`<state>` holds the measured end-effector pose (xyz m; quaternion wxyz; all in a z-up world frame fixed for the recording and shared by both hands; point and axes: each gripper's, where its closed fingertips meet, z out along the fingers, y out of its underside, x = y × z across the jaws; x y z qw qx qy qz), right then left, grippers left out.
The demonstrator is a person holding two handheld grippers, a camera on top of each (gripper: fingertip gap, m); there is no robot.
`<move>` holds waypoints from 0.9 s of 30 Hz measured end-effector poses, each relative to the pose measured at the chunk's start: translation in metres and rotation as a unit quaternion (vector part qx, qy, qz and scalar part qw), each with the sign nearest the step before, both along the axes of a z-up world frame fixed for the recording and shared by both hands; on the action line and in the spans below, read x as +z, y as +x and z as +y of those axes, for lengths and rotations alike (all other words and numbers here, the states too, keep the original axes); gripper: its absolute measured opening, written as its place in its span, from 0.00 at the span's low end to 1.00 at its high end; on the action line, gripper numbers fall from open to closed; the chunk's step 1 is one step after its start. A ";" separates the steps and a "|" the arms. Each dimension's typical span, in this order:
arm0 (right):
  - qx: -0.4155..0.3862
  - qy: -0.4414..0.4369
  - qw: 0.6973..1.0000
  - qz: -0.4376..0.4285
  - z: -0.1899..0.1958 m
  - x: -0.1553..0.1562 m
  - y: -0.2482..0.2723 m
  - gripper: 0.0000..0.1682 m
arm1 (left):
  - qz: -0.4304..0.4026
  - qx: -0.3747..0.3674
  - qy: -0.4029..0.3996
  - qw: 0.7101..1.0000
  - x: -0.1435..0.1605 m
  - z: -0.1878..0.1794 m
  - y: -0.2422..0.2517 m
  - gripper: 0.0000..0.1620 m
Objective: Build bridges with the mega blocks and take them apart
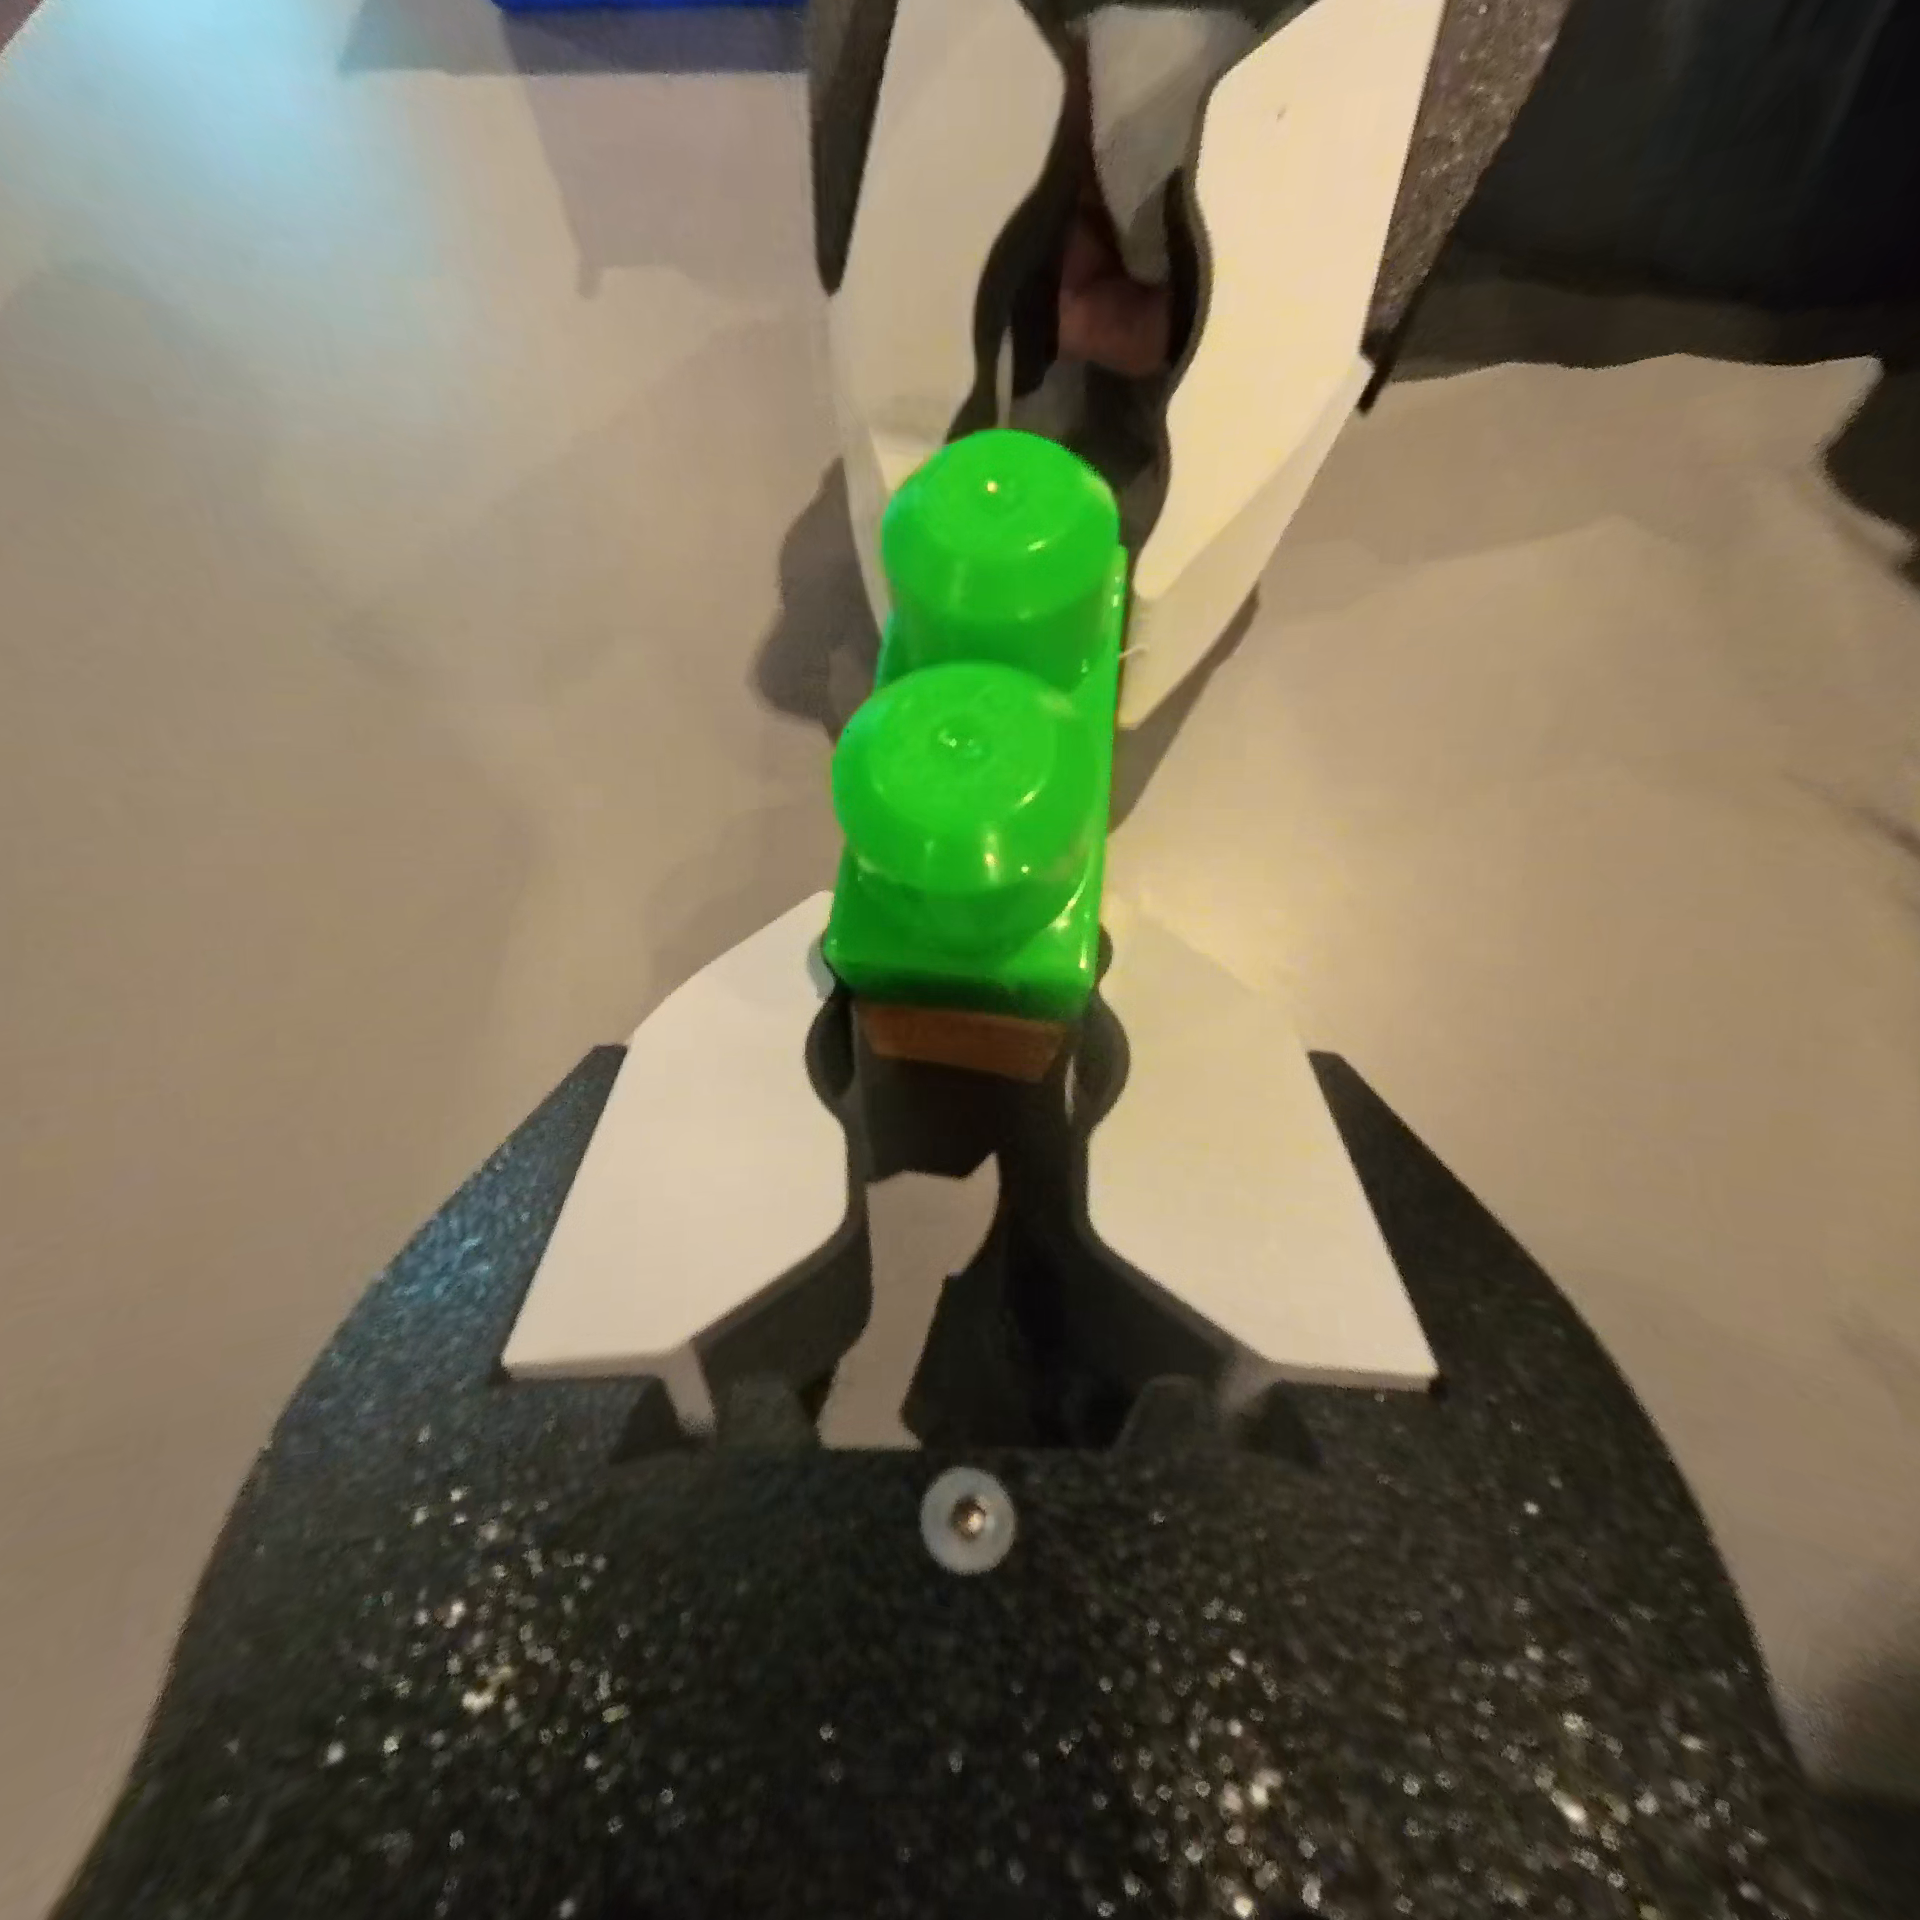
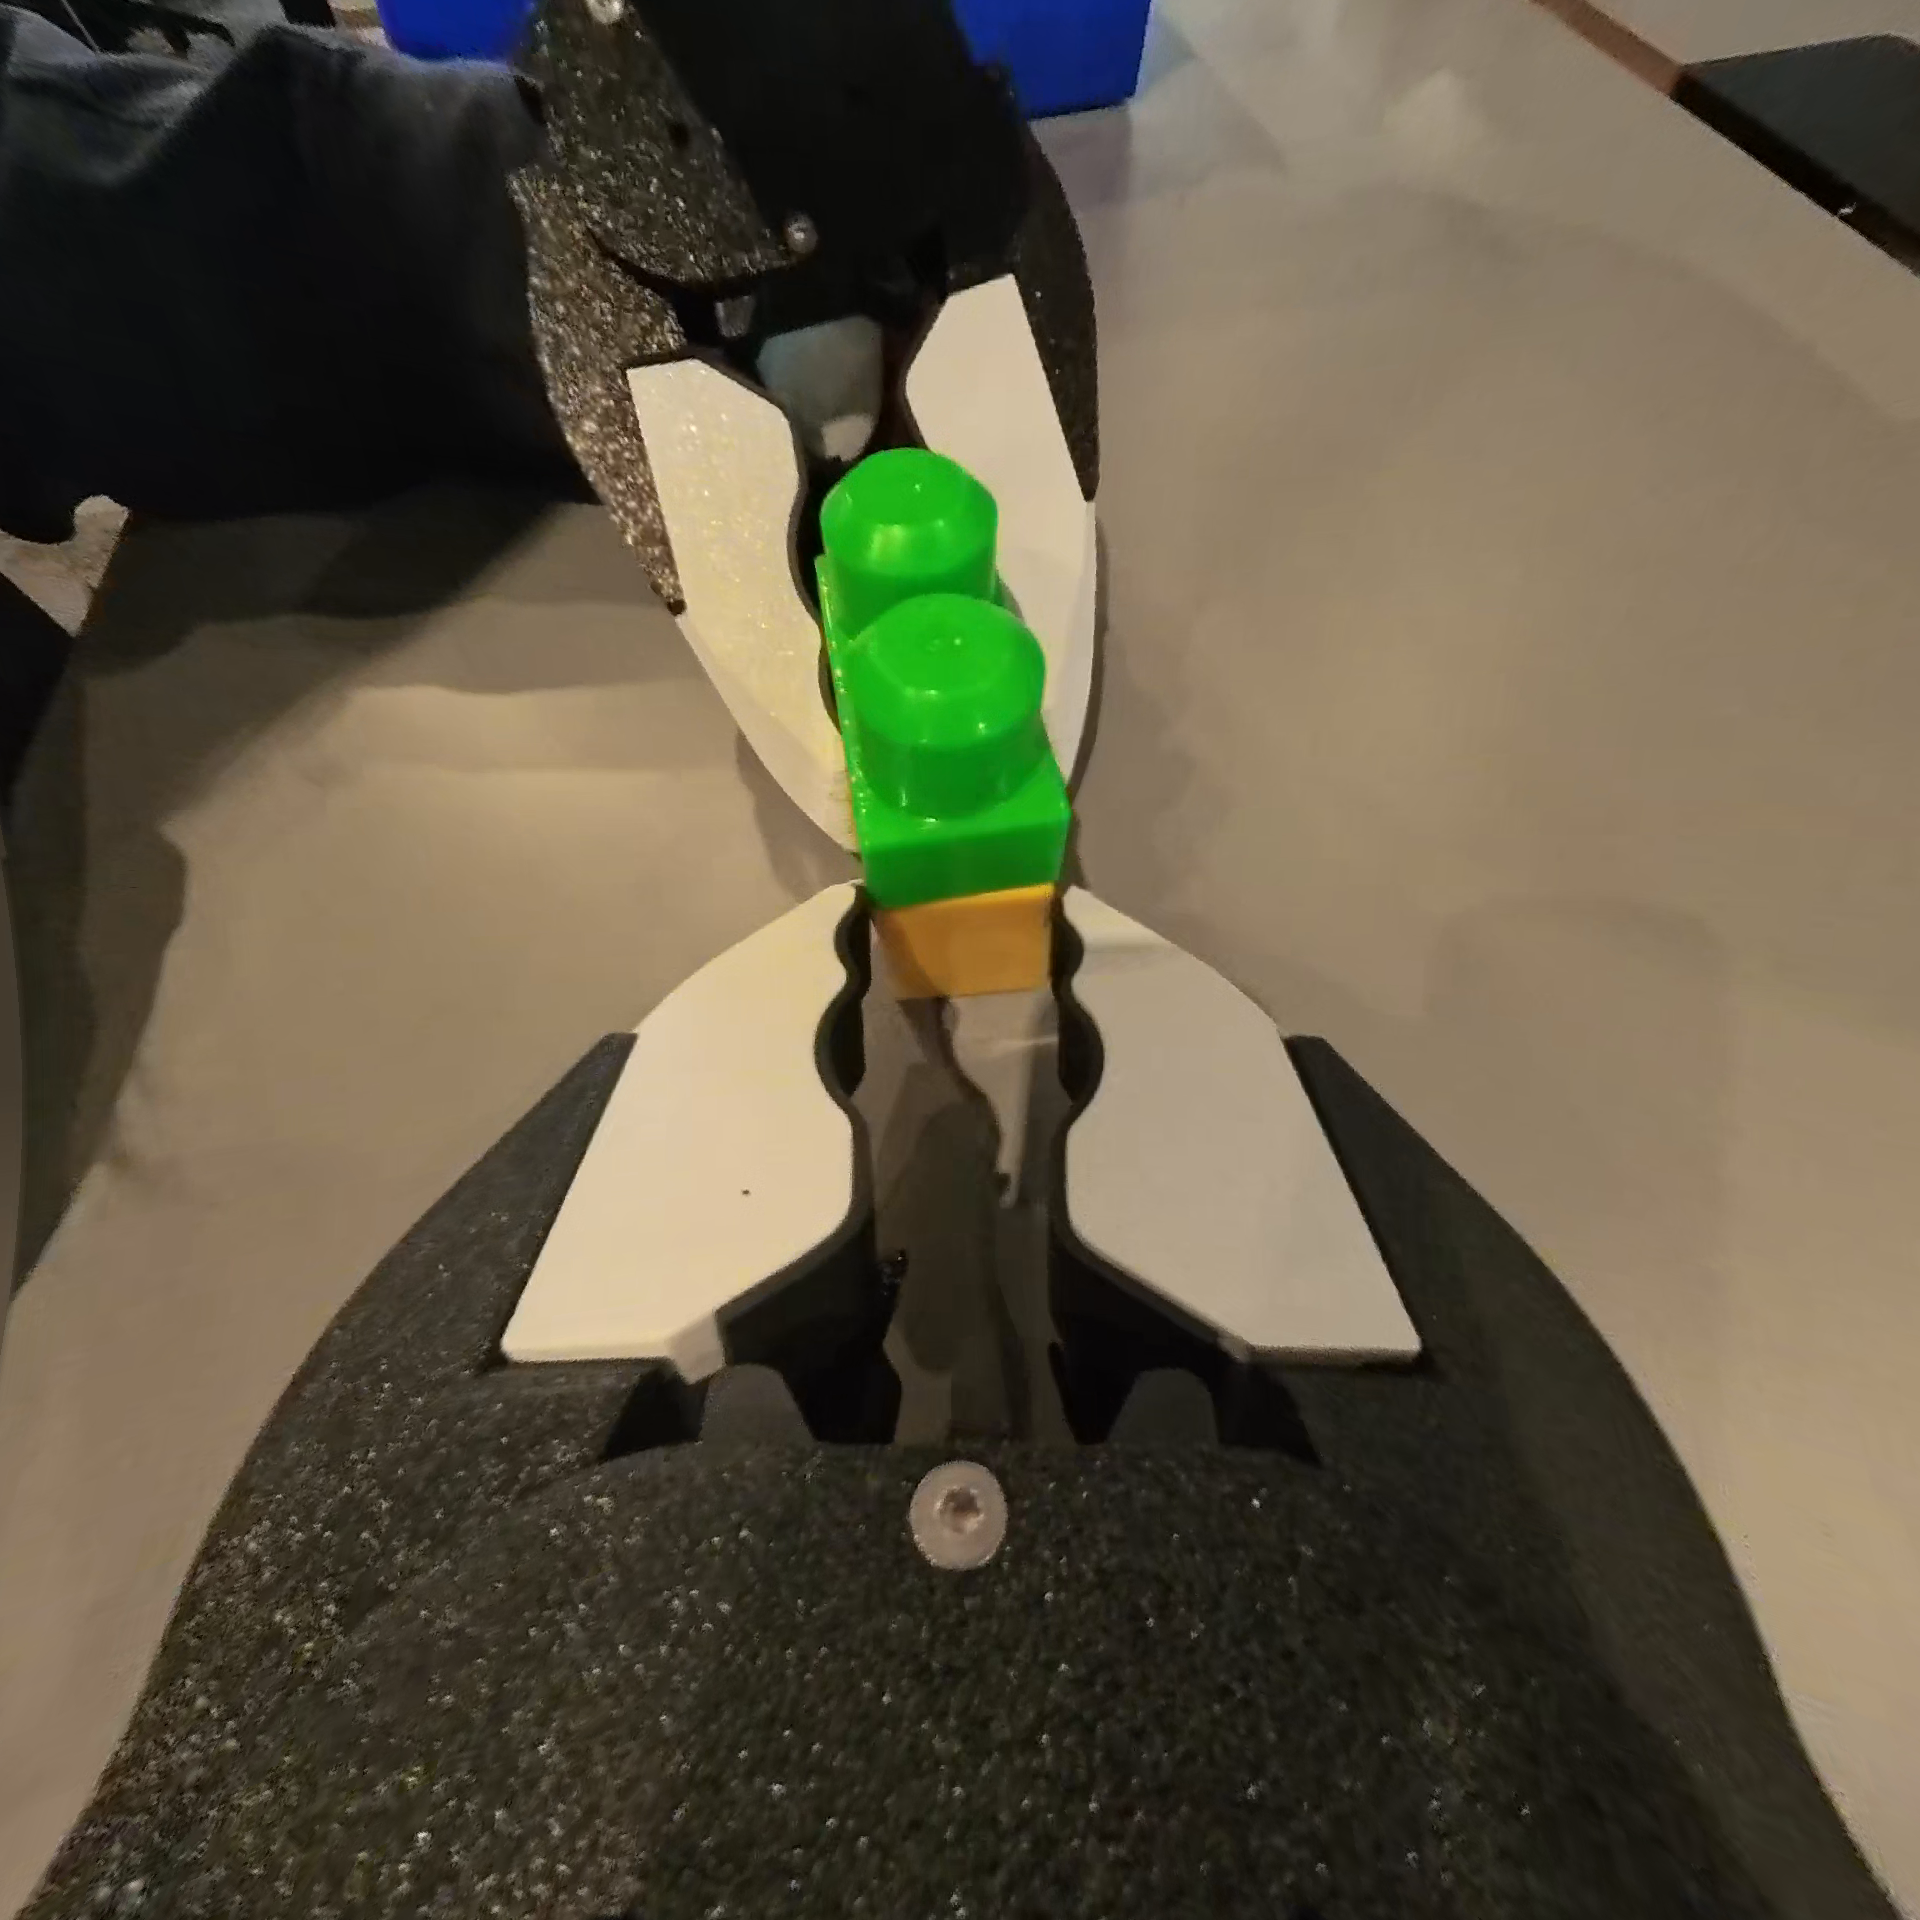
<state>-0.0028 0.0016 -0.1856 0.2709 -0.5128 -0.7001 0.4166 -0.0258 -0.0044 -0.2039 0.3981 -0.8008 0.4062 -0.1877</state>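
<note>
Green two-stud plastic block [image 2: 940, 717] sits pressed onto a yellow plastic block [image 2: 961, 940] at frame centre, above the pale table [image 2: 1455, 727]. Right claw [image 2: 956, 935] pinches the yellow; left claw [image 1: 961, 977] pinches the green. Likely mid-separation; next needs a steady opposing pull.

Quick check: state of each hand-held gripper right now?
Left hand-held gripper: shut on the green block.
Right hand-held gripper: shut on the yellow block under it.

Speckled black gripper body [image 2: 935, 1714], 2 wavy-edged white fingers [image 2: 665, 1174], 1 silver screw [image 2: 957, 1509], dark sleeve [image 2: 260, 281]
</note>
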 end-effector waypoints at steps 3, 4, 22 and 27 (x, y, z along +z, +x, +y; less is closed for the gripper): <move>-0.004 -0.003 1.000 -0.001 0.001 0.000 -0.001 0.19 | -0.006 0.011 -0.011 1.000 0.000 0.000 -0.001 0.24; -0.006 -0.007 1.000 -0.002 0.001 0.000 -0.001 0.19 | -0.007 0.016 -0.014 1.000 -0.001 0.000 -0.001 0.24; 0.047 0.028 0.997 0.052 -0.013 0.034 -0.017 0.18 | -0.007 0.016 -0.015 1.000 -0.001 -0.008 0.004 0.24; 0.012 0.019 0.999 0.045 -0.013 0.033 -0.016 0.17 | -0.006 0.029 -0.014 0.999 -0.001 -0.008 0.003 0.23</move>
